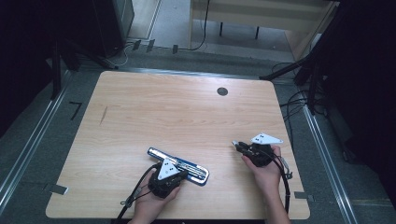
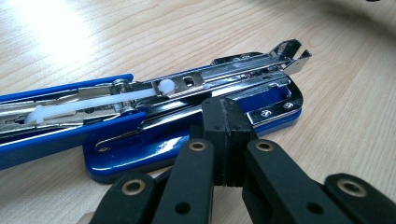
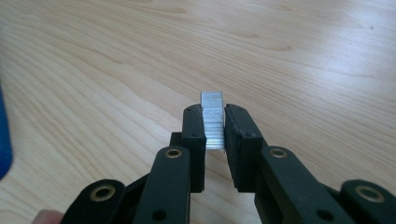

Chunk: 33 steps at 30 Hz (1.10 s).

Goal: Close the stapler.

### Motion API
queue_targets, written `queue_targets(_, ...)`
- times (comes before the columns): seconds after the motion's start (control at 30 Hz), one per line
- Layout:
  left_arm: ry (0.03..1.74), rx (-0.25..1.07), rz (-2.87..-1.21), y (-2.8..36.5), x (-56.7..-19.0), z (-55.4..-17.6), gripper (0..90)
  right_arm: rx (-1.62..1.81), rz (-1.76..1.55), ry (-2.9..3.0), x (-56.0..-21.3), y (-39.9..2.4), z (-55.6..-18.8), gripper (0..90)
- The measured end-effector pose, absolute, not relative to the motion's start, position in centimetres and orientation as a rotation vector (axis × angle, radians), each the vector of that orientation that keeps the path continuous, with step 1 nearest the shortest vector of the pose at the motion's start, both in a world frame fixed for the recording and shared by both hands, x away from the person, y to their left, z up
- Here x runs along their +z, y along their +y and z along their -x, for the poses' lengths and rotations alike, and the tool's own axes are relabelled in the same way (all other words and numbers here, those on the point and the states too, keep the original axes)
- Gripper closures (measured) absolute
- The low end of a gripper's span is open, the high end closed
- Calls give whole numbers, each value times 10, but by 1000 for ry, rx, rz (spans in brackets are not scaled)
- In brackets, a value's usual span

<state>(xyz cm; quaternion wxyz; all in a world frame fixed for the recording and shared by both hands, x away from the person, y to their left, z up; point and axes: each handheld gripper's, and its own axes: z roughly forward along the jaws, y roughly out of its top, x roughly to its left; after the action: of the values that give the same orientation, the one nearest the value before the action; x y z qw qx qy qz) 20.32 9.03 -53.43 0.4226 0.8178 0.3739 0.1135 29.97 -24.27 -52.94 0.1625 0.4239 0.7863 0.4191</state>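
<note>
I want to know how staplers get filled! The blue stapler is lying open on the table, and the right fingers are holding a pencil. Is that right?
Almost. The blue stapler does lie open on the table, but the right gripper holds no pencil. The right gripper view shows its fingers pinching a silver strip of staples.

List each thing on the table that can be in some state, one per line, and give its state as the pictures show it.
stapler: lying on the table, opened out flat, metal magazine channel exposed.
strip of staples: clamped between the jaws, off the table.
left hand-held gripper: shut with nothing between its jaws, tips at the stapler's base.
right hand-held gripper: shut on the strip of staples.
</note>
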Motion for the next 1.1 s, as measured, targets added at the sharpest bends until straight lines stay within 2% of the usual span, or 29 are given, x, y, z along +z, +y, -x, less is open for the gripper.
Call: queue_targets(1.1,935,292,-2050,90,-534,-203,900,1302,-1019,2336,-491,-198,-263,802)
